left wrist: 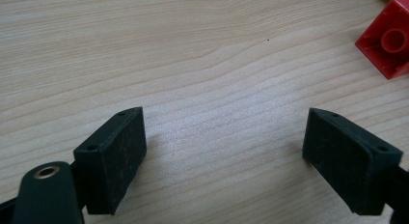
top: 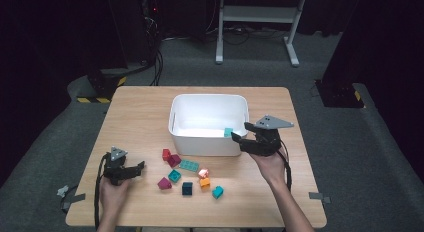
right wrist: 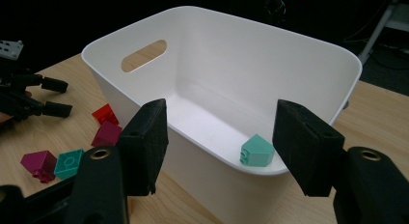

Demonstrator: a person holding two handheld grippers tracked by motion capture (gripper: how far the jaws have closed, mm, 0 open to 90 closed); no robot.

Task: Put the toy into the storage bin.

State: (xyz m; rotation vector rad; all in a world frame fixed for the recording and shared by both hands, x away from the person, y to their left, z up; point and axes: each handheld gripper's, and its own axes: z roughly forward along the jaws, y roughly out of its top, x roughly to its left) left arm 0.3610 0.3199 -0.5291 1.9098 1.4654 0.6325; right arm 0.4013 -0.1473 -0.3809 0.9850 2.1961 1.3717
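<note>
The mint block (right wrist: 256,151) lies inside the white bin (right wrist: 219,48), by its near wall. The right gripper (right wrist: 219,142) is held wide open above the rim, with nothing gripped. If lowered carelessly, the bin could be bumped and pushed away.

We see dark grey carpet (top: 350,142), black curtains (top: 50,37), and a white desk frame (top: 260,14) behind.
</note>
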